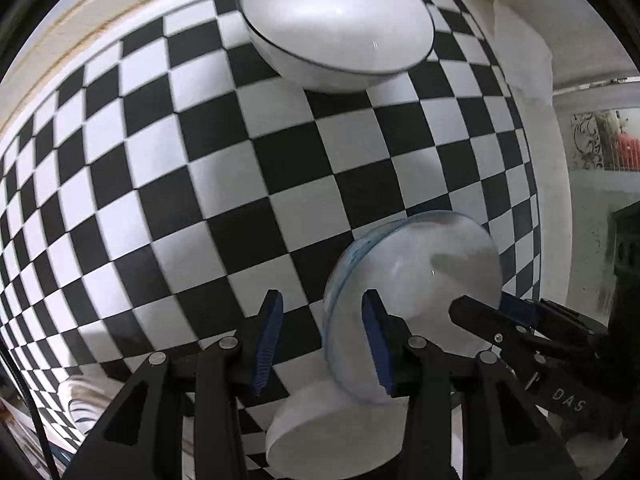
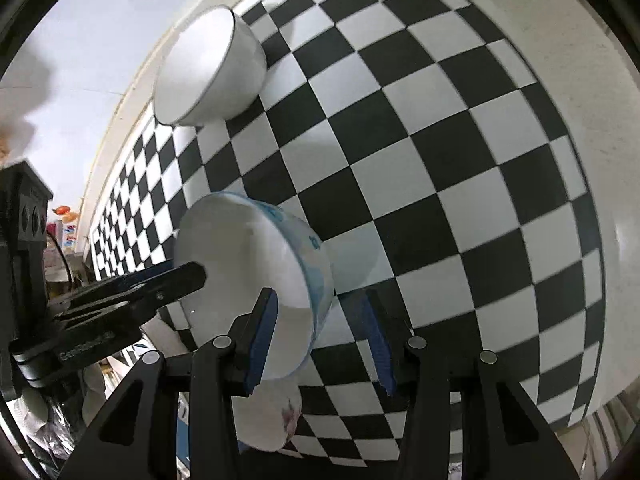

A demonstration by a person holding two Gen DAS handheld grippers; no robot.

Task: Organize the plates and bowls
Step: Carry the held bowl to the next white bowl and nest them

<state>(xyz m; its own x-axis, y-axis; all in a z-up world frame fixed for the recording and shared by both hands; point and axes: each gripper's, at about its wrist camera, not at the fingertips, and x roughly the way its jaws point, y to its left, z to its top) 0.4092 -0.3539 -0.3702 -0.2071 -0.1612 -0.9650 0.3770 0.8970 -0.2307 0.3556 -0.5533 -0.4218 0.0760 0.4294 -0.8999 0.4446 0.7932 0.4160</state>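
Observation:
A white bowl with a blue-patterned rim sits tilted toward the camera on the checkered cloth. Its rim runs between the blue pads of my left gripper, which stand apart from it, so the gripper is open. My right gripper straddles the opposite wall, one pad inside and one outside, also open. Each gripper shows in the other's view, reaching over the bowl: right gripper, left gripper. A second white bowl with a small floral mark lies just below it. A plain white bowl with a dark rim stands farther off.
The black-and-white checkered cloth covers the table. White paper lies at its far corner. Beyond the table edge sit a dark cabinet and cluttered shelves. Striped dishes show at the lower left.

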